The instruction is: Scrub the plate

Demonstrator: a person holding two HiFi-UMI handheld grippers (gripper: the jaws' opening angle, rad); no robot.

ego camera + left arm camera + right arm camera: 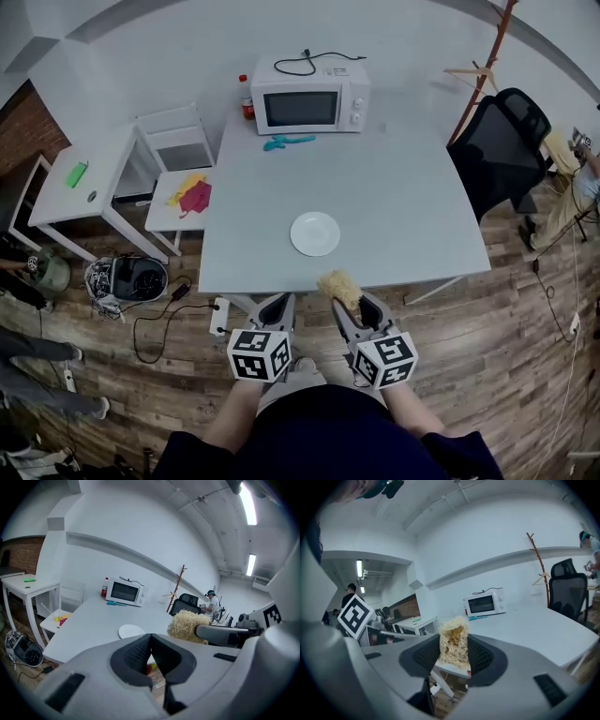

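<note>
A white plate (315,233) lies on the grey table (394,187) near its front edge; the left gripper view shows the plate (131,631) too. My right gripper (344,300) is shut on a straw-coloured loofah scrubber (339,286), held in the air just off the table's front edge, short of the plate. The right gripper view has the scrubber (453,641) squeezed between both pads. My left gripper (277,305) hangs beside it, shut and empty, its pads touching. From the left gripper view, the scrubber (187,625) shows at the right.
A white microwave (309,98) stands at the table's far edge with a teal object (288,142) in front and a red bottle (247,98) beside it. A black office chair (502,150) is right of the table. White side tables (89,183) and a stool stand left.
</note>
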